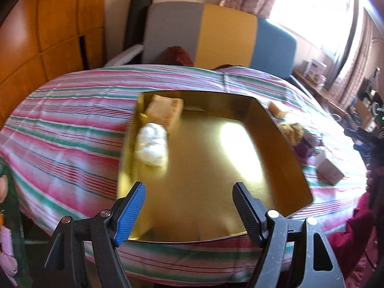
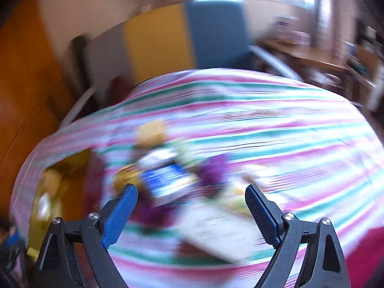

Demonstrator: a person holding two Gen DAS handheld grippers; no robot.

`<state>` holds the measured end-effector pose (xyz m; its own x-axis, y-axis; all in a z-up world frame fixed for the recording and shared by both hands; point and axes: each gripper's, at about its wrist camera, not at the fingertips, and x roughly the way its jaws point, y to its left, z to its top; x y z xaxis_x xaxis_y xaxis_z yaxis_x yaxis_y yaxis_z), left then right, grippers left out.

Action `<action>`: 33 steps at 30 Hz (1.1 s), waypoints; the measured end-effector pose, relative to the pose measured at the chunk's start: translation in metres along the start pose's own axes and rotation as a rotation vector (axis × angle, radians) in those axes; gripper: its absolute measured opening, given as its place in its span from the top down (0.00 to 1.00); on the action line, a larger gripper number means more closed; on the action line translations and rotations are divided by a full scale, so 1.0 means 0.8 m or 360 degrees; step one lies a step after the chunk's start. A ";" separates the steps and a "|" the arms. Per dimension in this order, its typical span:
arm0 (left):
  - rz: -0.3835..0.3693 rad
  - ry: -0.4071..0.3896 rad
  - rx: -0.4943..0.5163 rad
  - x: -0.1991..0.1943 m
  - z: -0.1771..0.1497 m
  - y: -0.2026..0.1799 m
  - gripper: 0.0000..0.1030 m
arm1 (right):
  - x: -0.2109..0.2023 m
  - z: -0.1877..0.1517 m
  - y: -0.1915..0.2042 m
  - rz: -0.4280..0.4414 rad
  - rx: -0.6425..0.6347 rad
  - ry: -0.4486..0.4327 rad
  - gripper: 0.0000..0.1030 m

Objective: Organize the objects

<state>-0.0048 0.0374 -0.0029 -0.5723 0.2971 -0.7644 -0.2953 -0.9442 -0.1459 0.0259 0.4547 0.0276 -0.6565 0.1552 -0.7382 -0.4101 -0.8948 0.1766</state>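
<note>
Striped pink-green-white bedspread on bed carries all.

Shallow gold rectangular tray below left gripper; long axis runs away from gripper; orange sponge block and white crumpled wad in far-left corner.

Loose heap on bedspread, blurred: white flat box nearest, just below-ahead of right gripper, lying slantwise; blue-white packet beyond; purple item alongside.

Both grippers wide apart, empty. Right nearer heap; tray lies to its left.
</note>
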 end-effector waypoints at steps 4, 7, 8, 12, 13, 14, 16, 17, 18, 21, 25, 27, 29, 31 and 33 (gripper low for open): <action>-0.0106 0.0006 0.0095 0.001 0.010 -0.037 0.26 | 0.006 0.003 -0.081 -0.0157 0.0283 -0.0065 0.10; -0.0174 0.0034 0.0222 0.007 0.016 -0.078 0.26 | 0.019 -0.005 -0.131 -0.0097 0.0617 0.0010 0.10; -0.0194 0.0038 0.0251 0.009 0.017 -0.090 0.26 | 0.020 -0.006 -0.141 -0.0052 0.0683 0.0004 0.10; -0.0296 0.0099 0.0355 0.020 0.012 -0.141 0.26 | 0.035 -0.005 -0.140 -0.0003 0.0679 0.0091 0.09; -0.0308 0.0105 0.0375 0.021 0.011 -0.149 0.26 | 0.040 -0.004 -0.135 0.0044 0.0655 0.0125 0.09; -0.0323 0.0112 0.0397 0.021 0.009 -0.158 0.26 | 0.045 -0.004 -0.128 0.0094 0.0624 0.0153 0.09; -0.0349 0.0124 0.0439 0.022 0.007 -0.172 0.26 | 0.057 -0.002 -0.114 0.0178 0.0545 0.0224 0.09; -0.0359 0.0130 0.0456 0.021 0.005 -0.178 0.26 | 0.063 -0.001 -0.104 0.0187 0.0495 0.0259 0.09; -0.0368 0.0136 0.0468 0.021 0.003 -0.181 0.26 | 0.068 -0.001 -0.096 0.0195 0.0447 0.0287 0.09; -0.0390 0.0155 0.0483 0.022 0.001 -0.189 0.26 | 0.079 -0.003 -0.079 0.0221 0.0340 0.0342 0.08; -0.0422 0.0178 0.0492 0.019 -0.001 -0.194 0.26 | 0.089 -0.019 -0.057 0.0526 0.0286 0.0521 0.12; -0.0429 0.0178 0.0497 0.018 0.001 -0.196 0.26 | 0.088 -0.030 -0.035 0.0785 0.0234 0.0637 0.19; -0.0446 0.0187 0.0480 0.018 0.004 -0.198 0.26 | 0.078 -0.032 -0.018 0.0873 0.0147 0.0624 0.21; -0.0474 0.0209 0.0465 0.022 0.009 -0.204 0.26 | 0.072 -0.033 -0.021 0.0843 0.0165 0.0577 0.21; -0.0485 0.0212 0.0471 0.025 0.012 -0.213 0.25 | 0.074 -0.033 -0.033 0.0744 0.0230 0.0549 0.21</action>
<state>0.0265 0.2056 0.0130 -0.3275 0.5162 -0.7914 -0.6526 -0.7293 -0.2056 0.0143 0.4769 -0.0382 -0.5546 -0.4079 -0.7253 -0.2250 -0.7656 0.6026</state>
